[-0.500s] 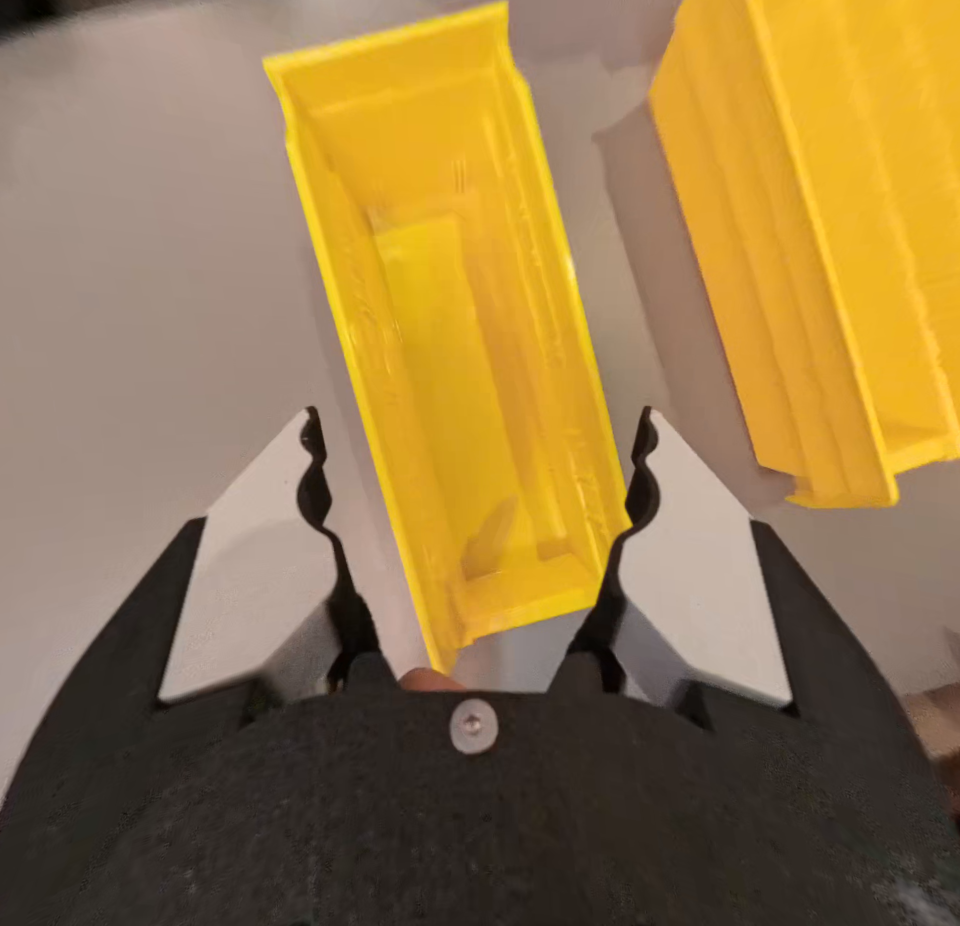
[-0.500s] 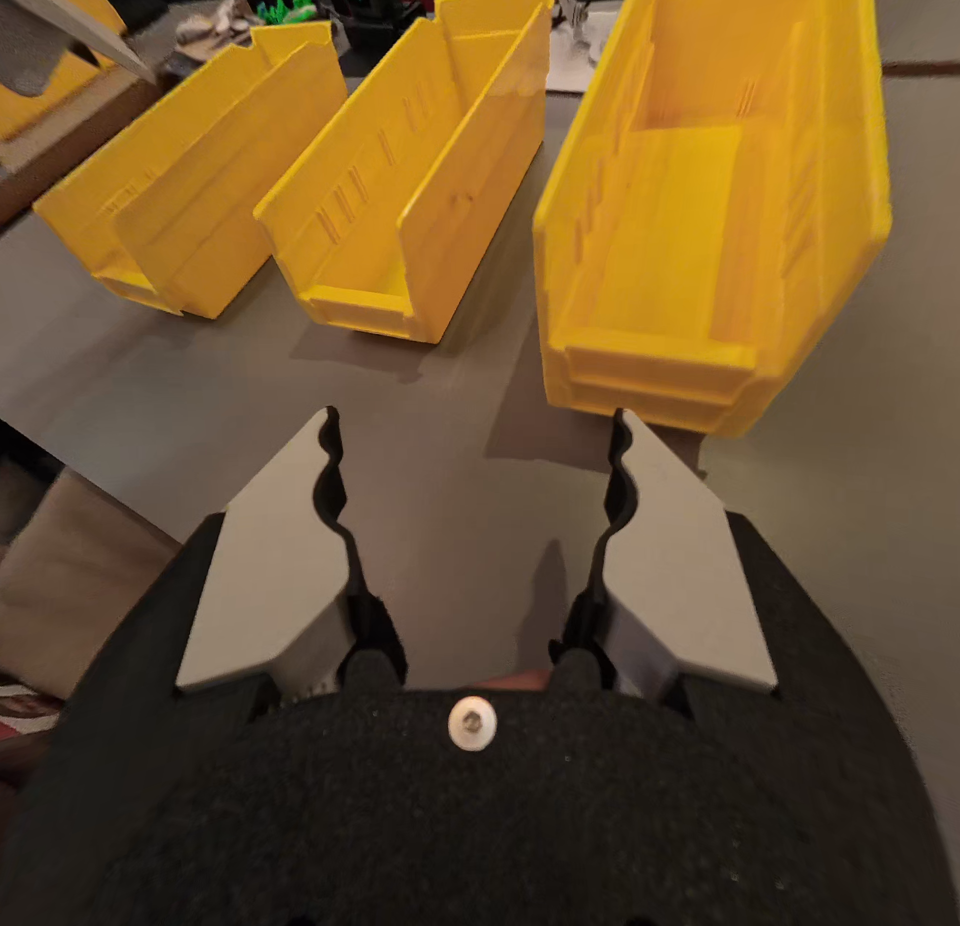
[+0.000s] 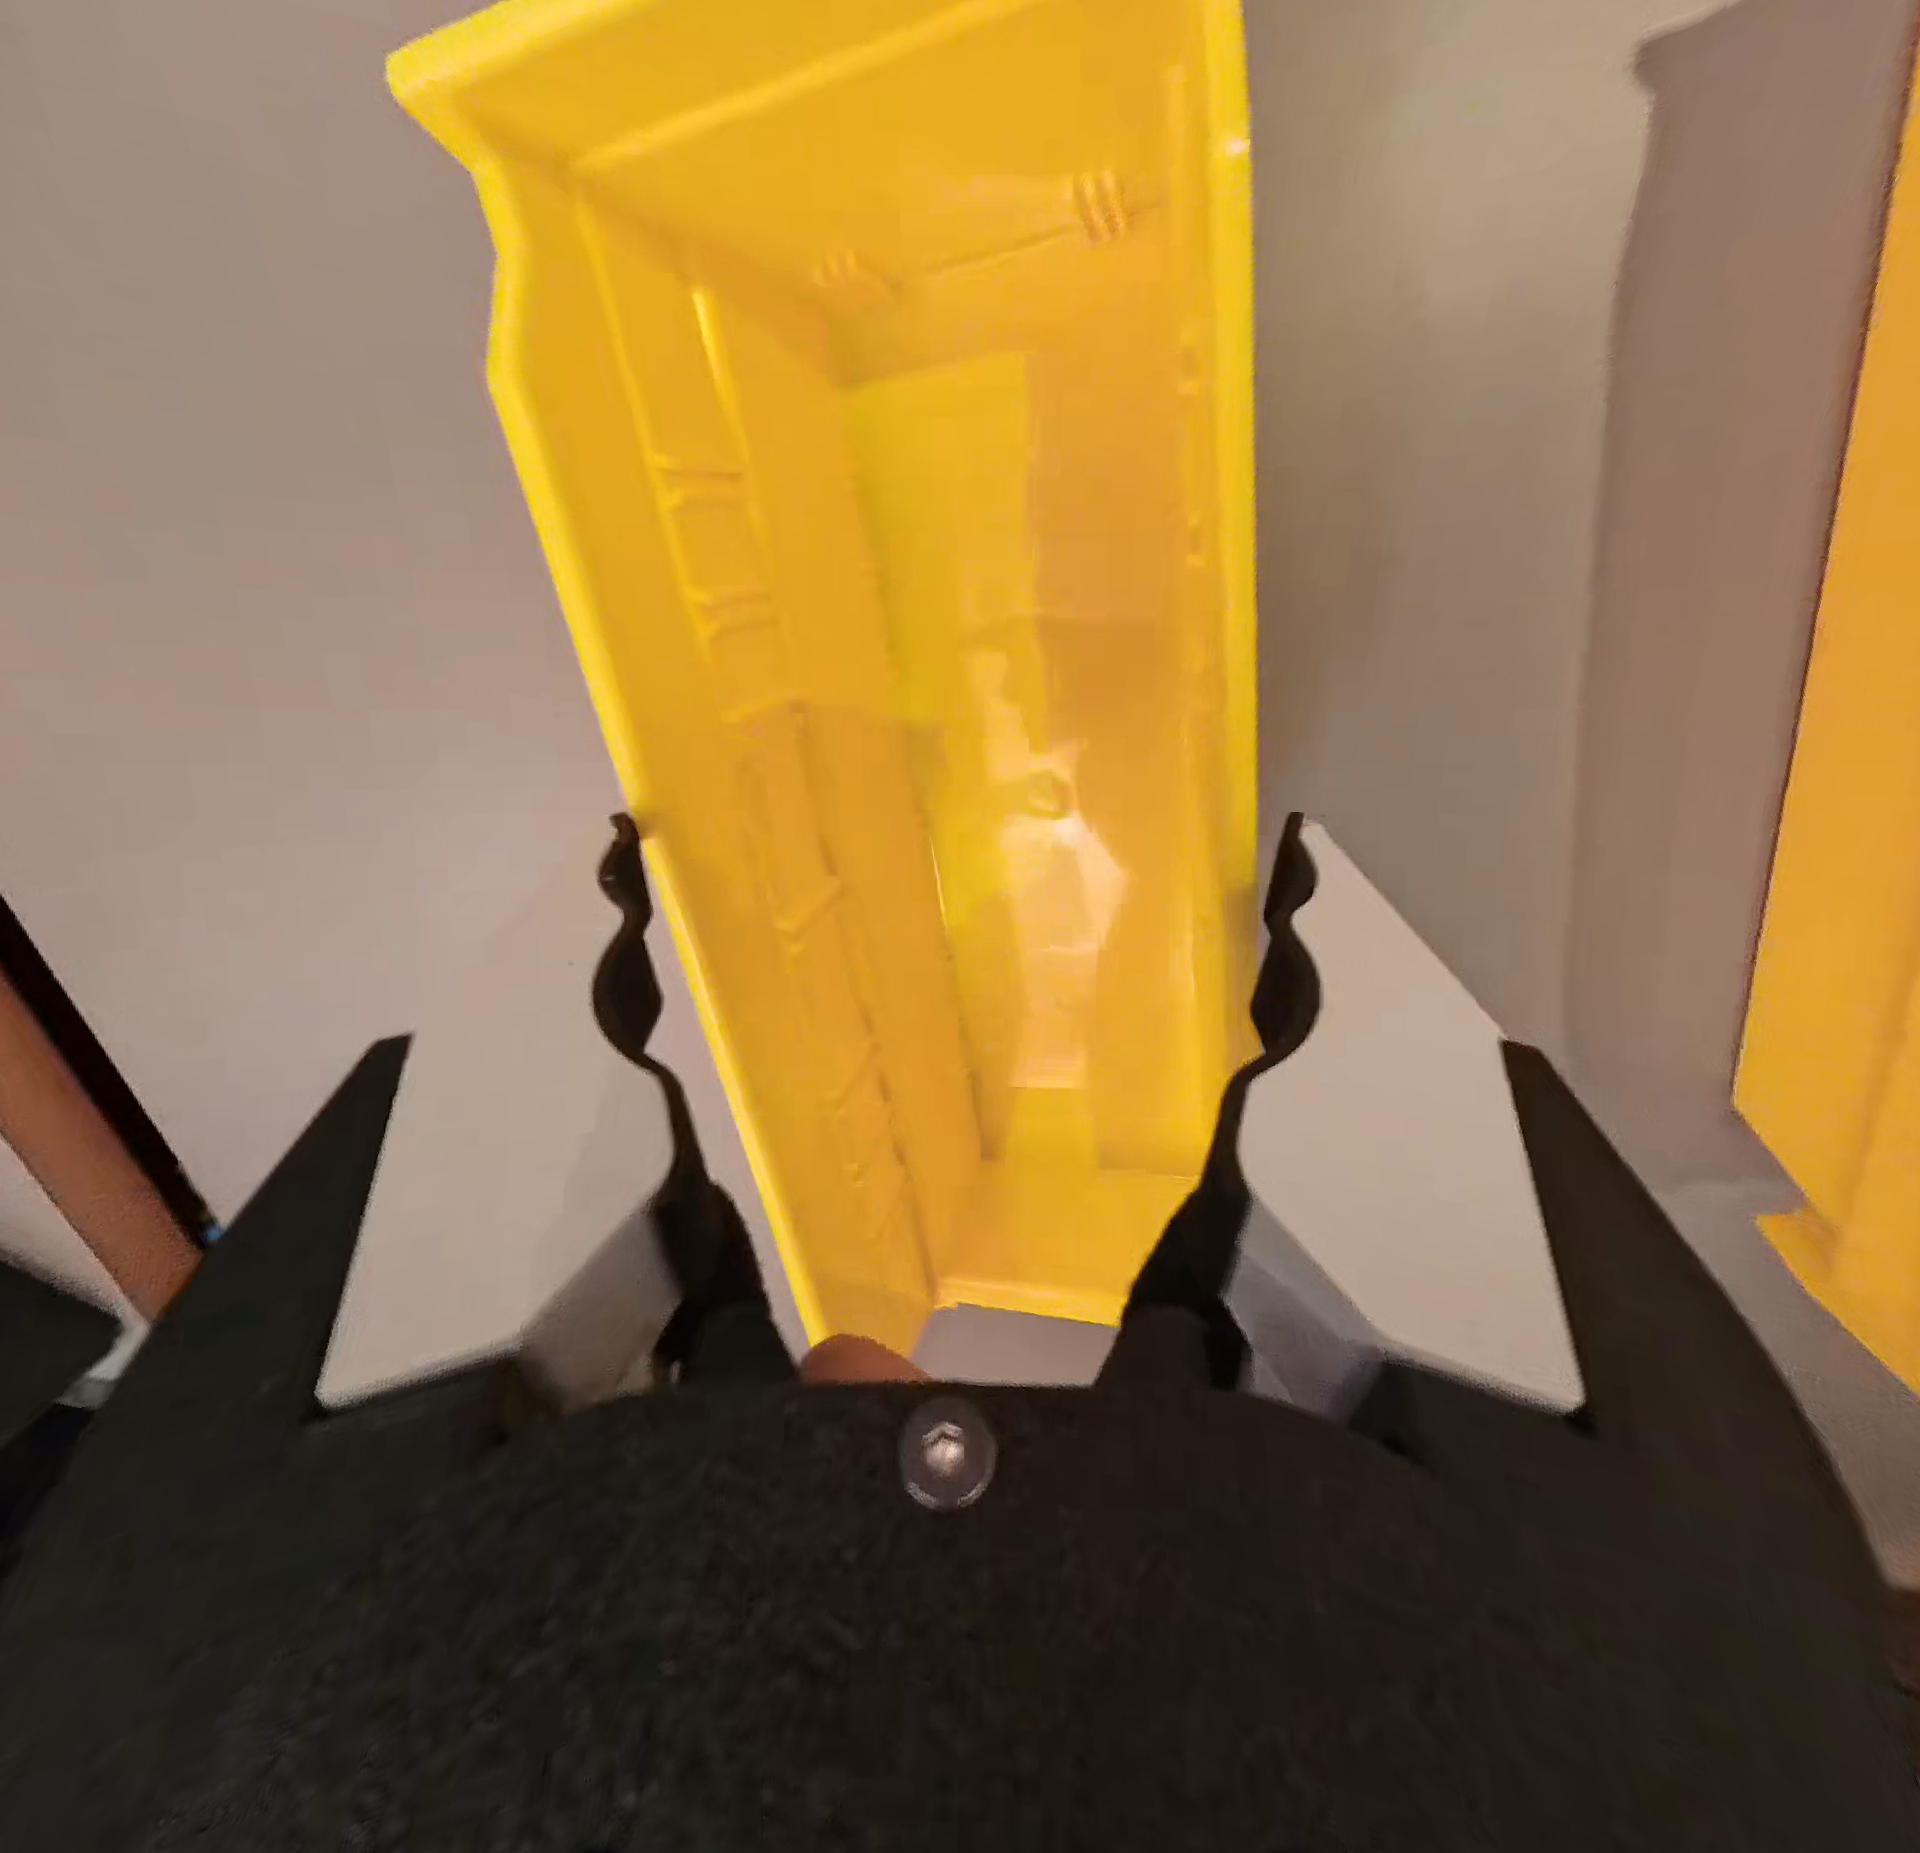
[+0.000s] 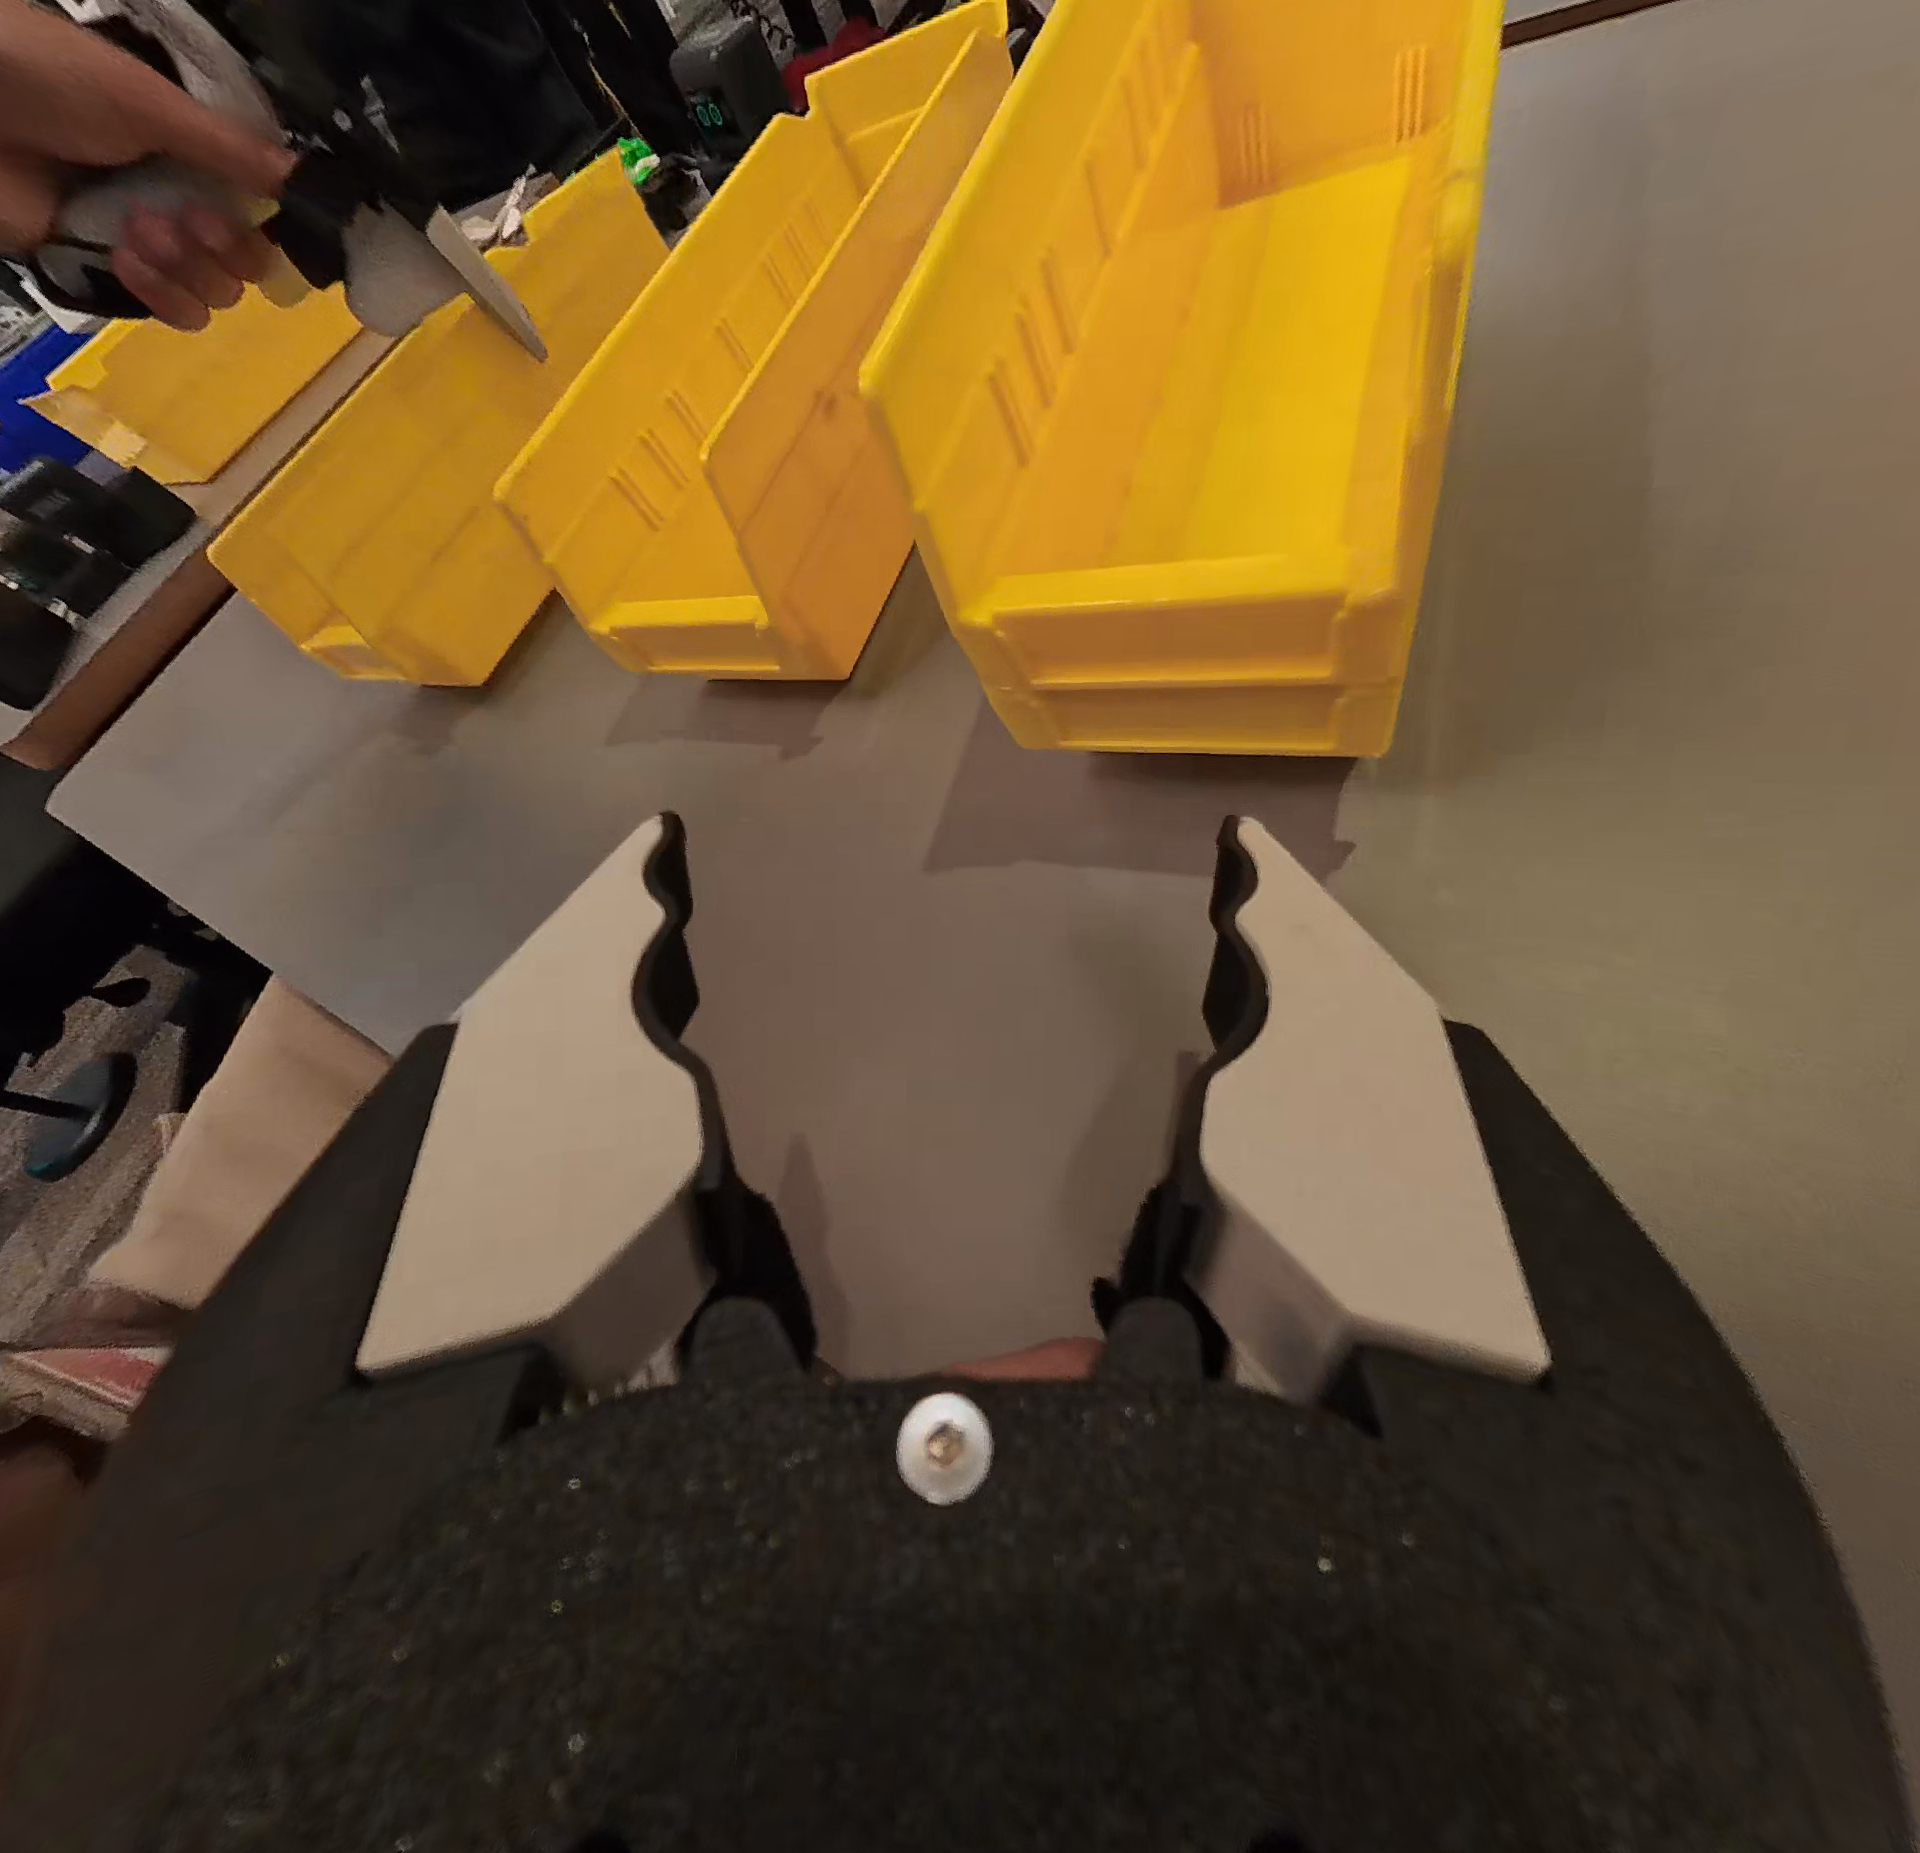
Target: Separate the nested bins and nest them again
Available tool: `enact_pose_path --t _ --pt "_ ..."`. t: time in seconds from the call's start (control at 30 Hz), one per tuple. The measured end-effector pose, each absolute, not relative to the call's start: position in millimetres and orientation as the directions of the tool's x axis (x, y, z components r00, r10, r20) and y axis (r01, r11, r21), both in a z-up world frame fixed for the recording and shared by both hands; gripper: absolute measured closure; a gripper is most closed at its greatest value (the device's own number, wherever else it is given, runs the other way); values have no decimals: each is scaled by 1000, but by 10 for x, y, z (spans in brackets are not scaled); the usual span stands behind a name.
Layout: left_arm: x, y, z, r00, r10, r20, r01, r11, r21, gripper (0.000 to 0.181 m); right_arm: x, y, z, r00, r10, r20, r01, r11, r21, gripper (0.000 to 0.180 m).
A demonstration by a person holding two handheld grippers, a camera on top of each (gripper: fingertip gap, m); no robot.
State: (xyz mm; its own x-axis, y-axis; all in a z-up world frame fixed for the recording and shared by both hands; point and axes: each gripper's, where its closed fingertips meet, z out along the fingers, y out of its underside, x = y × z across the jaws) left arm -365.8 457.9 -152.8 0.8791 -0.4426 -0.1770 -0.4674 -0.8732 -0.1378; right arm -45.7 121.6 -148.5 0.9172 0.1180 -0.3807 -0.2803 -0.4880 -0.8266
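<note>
Several yellow bins stand on the grey table [image 4: 1662, 764]. A nested stack of two bins [image 4: 1195, 401] is on the right, a single narrow bin [image 4: 748, 432] in the middle, another single bin [image 4: 395, 515] on the left. My left gripper [image 3: 951, 837] is open and looks down into that left bin [image 3: 935, 660], its fingers on either side of the bin's near end. In the right wrist view the left gripper [image 4: 416, 276] hangs over the same bin, held by a hand. My right gripper [image 4: 951, 837] is open and empty over bare table, short of the nested stack.
The middle bin's side [image 3: 1849, 868] shows at the right edge of the left wrist view. A further yellow bin [image 4: 208, 390] sits on a cardboard box beyond the table's left edge [image 4: 208, 868]. Dark clutter lies behind the bins.
My left gripper has moved forward and down over the left bin, so its fingers now flank the near end. My right gripper's view has shifted, and the left gripper and hand have come into it.
</note>
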Motion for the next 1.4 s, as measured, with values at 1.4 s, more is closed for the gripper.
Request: enact_pose_path --t 1.4 --pt "-2903 4132 319 785 -609 117 -560 -776 -290 86 -503 1151 -1469 886 134 -444 -320 -515 -795 84"
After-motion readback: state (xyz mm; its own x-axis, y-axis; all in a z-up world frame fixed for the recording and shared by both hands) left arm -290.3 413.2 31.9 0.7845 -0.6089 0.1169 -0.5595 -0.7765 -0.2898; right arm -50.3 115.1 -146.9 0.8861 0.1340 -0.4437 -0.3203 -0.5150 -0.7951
